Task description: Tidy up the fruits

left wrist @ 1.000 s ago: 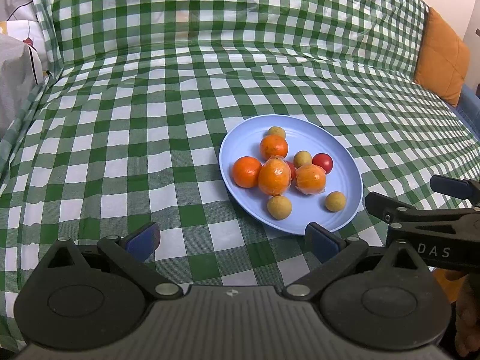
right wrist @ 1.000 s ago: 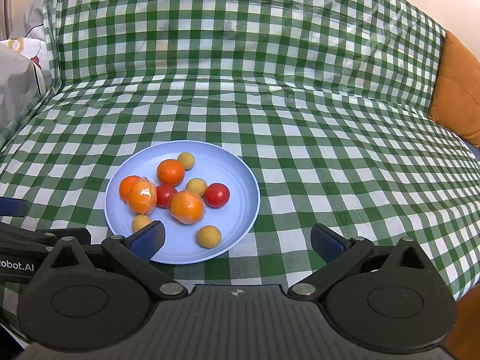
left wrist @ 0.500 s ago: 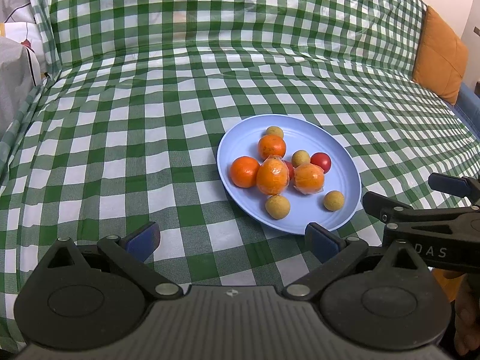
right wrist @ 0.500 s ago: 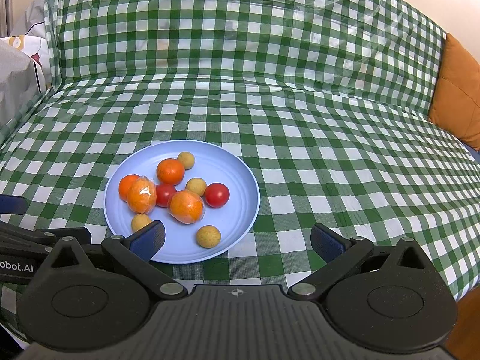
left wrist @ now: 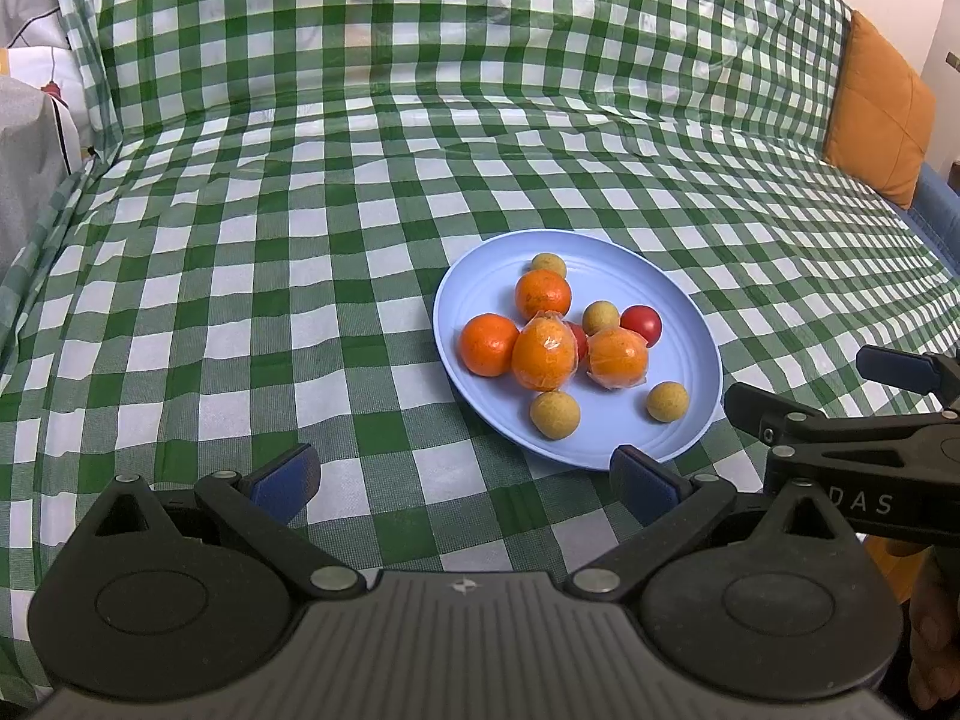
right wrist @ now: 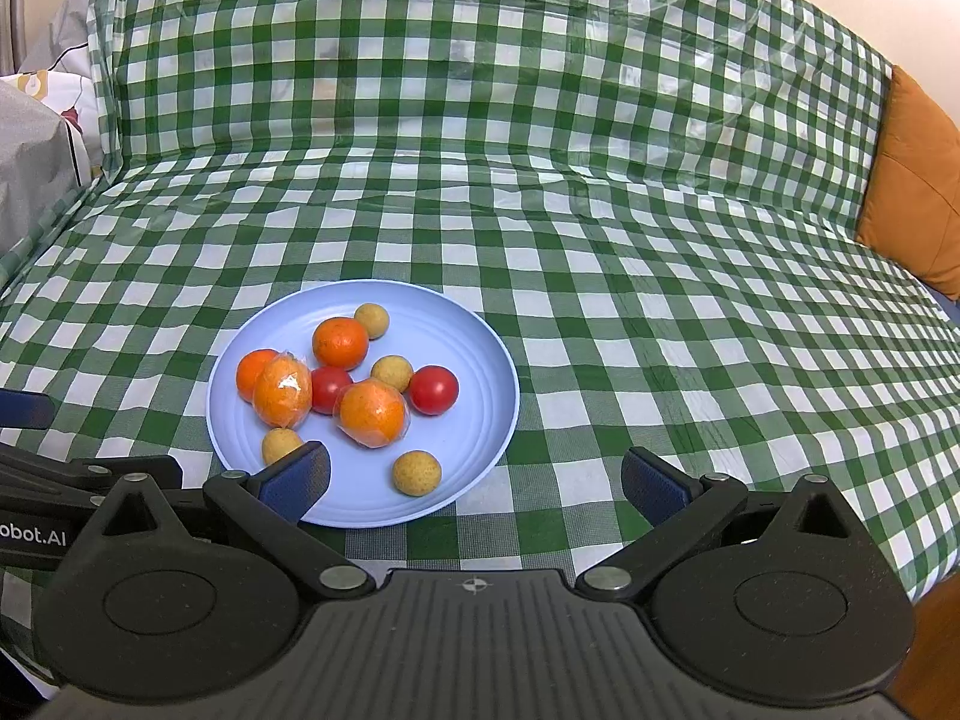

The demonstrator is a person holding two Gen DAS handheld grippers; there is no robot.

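Observation:
A light blue plate (left wrist: pixel 690 324) (right wrist: pixel 480 360) rests on the green checked cloth and holds the fruit. On it lie two bare oranges (left wrist: pixel 487 344) (right wrist: pixel 339 342), two plastic-wrapped oranges (left wrist: pixel 543 350) (right wrist: pixel 372 412), two red tomatoes (left wrist: pixel 641 324) (right wrist: pixel 433 389) and several small yellow-brown fruits (left wrist: pixel 554 414) (right wrist: pixel 416 471). My left gripper (left wrist: pixel 465 480) is open, low at the plate's near-left side, empty. My right gripper (right wrist: pixel 477 480) is open over the plate's near rim, holding nothing. Each gripper shows at the edge of the other's view.
The checked cloth (left wrist: pixel 240 300) covers a sofa seat and backrest. An orange cushion (left wrist: pixel 876 114) (right wrist: pixel 918 192) leans at the far right. Grey and white fabric (left wrist: pixel 30 120) lies at the far left. The seat's front edge drops off at the lower right (right wrist: pixel 936 588).
The plate has shifted slightly upward in the left wrist view; the right wrist view is nearly the same. Both grippers stay open.

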